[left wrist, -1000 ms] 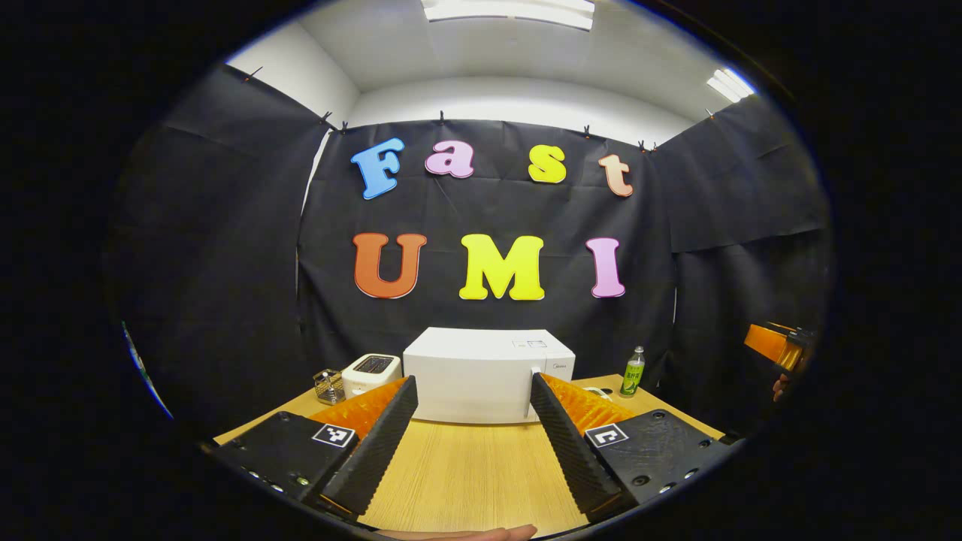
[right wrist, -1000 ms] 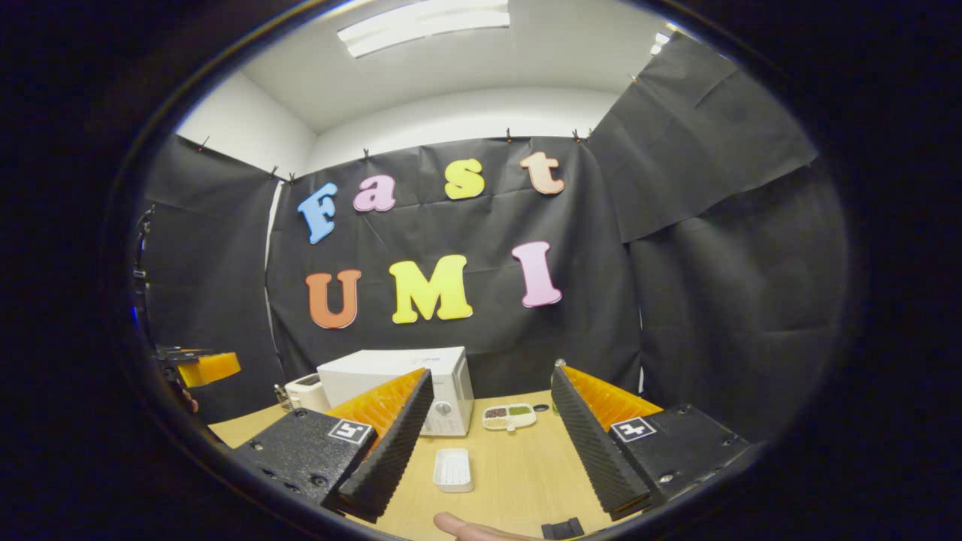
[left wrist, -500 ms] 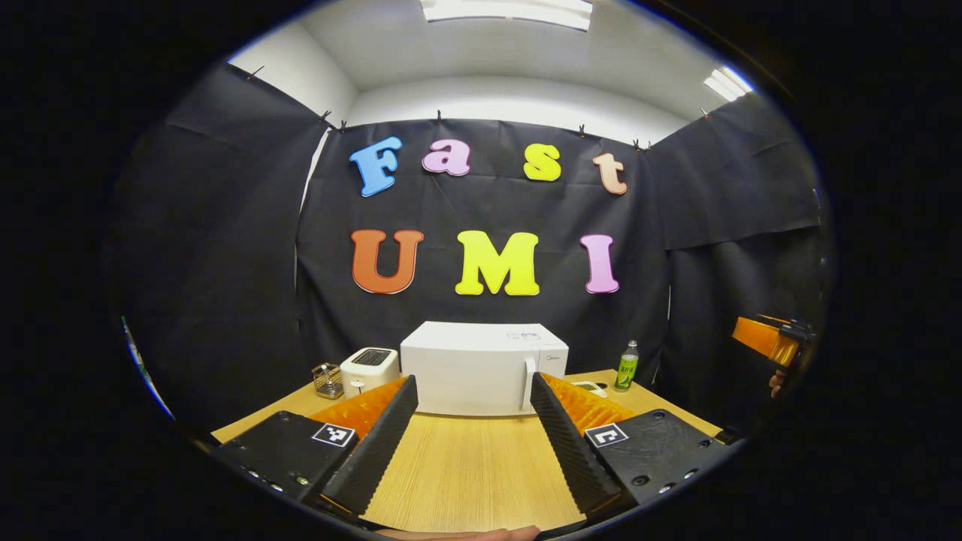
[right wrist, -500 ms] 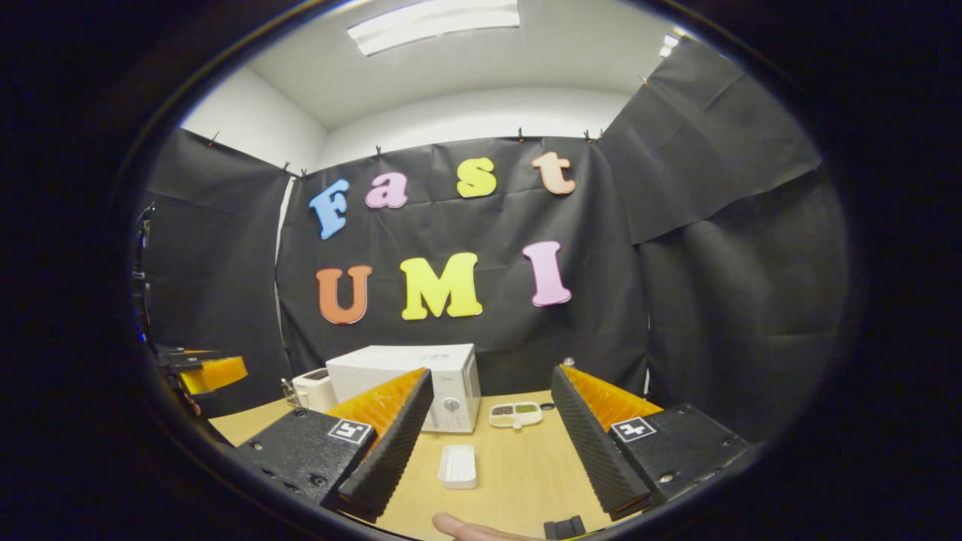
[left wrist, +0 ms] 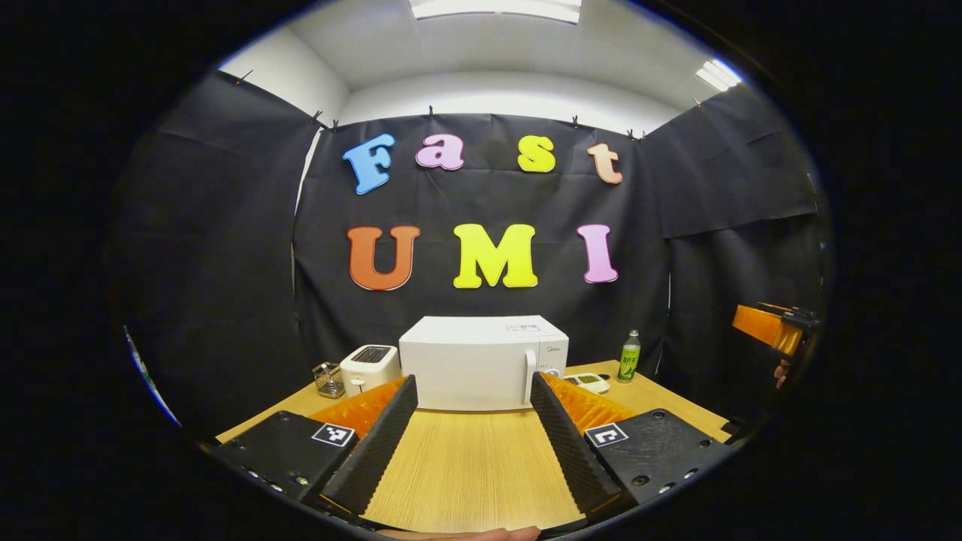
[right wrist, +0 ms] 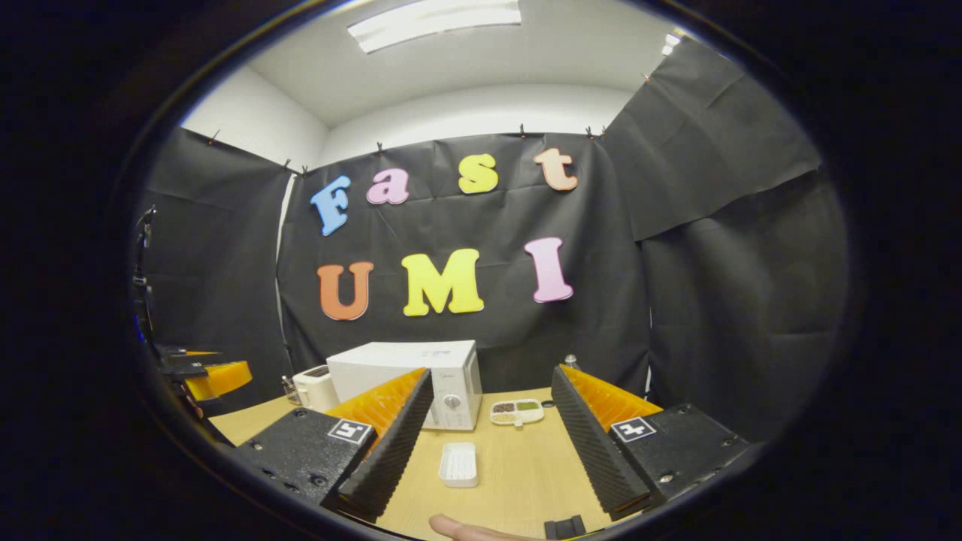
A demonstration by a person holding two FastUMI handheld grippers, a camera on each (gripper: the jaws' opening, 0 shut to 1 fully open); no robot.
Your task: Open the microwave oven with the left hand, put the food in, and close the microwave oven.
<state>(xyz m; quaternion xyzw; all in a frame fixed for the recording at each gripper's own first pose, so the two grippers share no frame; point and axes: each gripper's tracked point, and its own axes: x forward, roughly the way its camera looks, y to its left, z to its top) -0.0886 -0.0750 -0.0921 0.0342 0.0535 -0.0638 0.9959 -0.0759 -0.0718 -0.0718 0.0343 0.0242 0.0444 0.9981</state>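
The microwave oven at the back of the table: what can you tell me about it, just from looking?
The microwave oven is a white box that looks like painted metal or plastic, standing upright on the wooden table close to the black cloth wall. Its door is shut, with a vertical handle near the door's right edge. The right gripper view shows a control panel with a round knob beside the door. A white toaster stands just to its left. Neither gripper touches it.

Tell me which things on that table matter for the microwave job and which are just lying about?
Matter: white box-shaped microwave oven, door shut; white divided food tray; open left claw.

Lying about: white toaster; small wire basket; green plastic bottle; empty white rectangular dish.
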